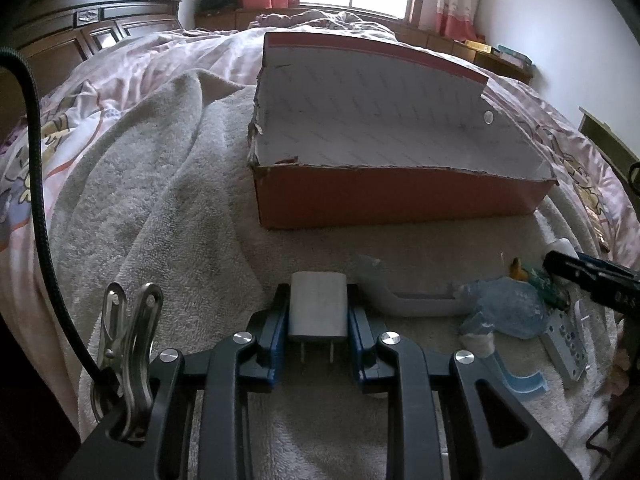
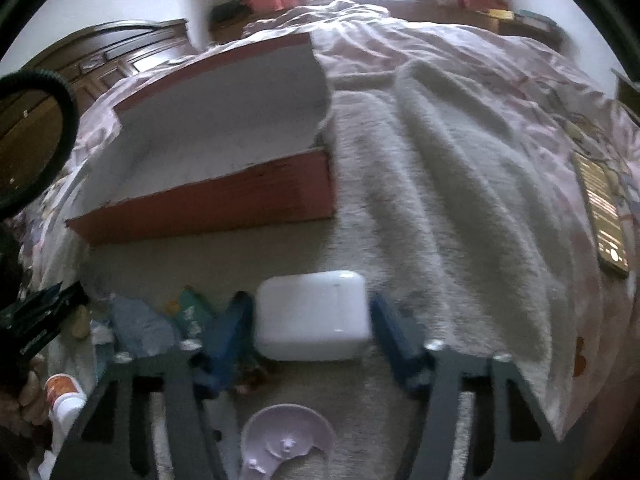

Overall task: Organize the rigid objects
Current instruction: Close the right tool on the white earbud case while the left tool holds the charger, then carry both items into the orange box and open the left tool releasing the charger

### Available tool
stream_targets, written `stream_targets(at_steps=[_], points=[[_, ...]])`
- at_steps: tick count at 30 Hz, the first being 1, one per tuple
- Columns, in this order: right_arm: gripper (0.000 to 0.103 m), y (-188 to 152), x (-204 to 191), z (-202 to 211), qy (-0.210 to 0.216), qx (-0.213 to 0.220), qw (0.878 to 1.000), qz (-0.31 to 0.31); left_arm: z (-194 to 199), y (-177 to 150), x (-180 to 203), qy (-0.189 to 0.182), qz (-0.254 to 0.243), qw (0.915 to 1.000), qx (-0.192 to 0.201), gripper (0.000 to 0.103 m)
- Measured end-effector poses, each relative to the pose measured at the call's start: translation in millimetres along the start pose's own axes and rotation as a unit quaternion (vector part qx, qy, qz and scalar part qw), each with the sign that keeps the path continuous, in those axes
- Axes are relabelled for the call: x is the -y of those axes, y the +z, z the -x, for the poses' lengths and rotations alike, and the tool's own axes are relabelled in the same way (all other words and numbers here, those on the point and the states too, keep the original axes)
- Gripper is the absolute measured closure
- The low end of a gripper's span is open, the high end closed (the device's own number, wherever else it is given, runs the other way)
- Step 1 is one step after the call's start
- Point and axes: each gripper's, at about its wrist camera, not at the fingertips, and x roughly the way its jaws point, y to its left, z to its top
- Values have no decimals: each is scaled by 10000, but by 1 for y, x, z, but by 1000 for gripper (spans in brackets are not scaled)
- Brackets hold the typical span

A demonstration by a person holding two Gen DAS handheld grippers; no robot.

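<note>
While the left gripper (image 1: 319, 326) clamps a white plug adapter (image 1: 318, 310) between its blue pads (image 1: 273, 334), the right gripper (image 2: 312, 330) straddles a white rounded case (image 2: 312, 316) with its fingers spread wider than the case and a gap showing on each side. The adapter sits prongs toward the camera, just above the grey towel (image 1: 160, 200), with the open red cardboard box (image 1: 400, 196) ahead of it. Judged from its form, the adapter is light, stiff and smooth-sided; the flat side faces now pinched are the sensible hold, clear of the two prongs. The case lies on the towel in front of the box's near wall (image 2: 216, 208); it looks hard, glossy and probably slippery, so a grip across its short flat sides, near mid-height, seems safest. Motion blur in the right wrist view makes it hard to tell whether either pad touches the case. At the left of the case lies a heap of small items (image 2: 144, 324): a bluish translucent piece, something green, a white curved part; their identities cannot be read. The box floor nearest the camera is hidden by its front wall. A lilac broken disc (image 2: 288, 436) lies below the gripper, partly cut off.
</note>
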Motion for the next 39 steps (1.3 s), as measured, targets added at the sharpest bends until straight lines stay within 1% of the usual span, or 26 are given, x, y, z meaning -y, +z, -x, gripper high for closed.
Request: stream_targets(at_steps=[5, 11, 19, 23, 27, 30, 34, 39], points=[[44, -1, 1, 3, 25, 52, 10000, -11, 1, 0, -3, -19, 22, 10000, 8, 78], [44, -3, -2, 12, 329, 183, 9993, 86, 9, 0, -7, -137, 70, 9999, 78, 78], [44, 1, -10, 10, 621, 96, 9977, 255, 30, 5, -4, -385, -290, 9984, 308, 78], [44, 4, -9, 7, 729, 10, 9970, 244, 35, 9, -6, -494, -351, 9975, 364, 78], [44, 8, -9, 7, 827, -50, 9961, 295, 41, 20, -14, -667, -225, 9967, 408, 78], [44, 13, -11, 12, 855, -50, 9955, 405, 46, 32, -19, -720, -154, 9962, 462, 78], [44, 22, -14, 20, 901, 8, 9944, 559, 52, 51, -18, -626, -273, 9958, 614, 78], [44, 32, -15, 30, 1043, 109, 9929, 570, 51, 73, -14, -779, -350, 9941, 663, 78]])
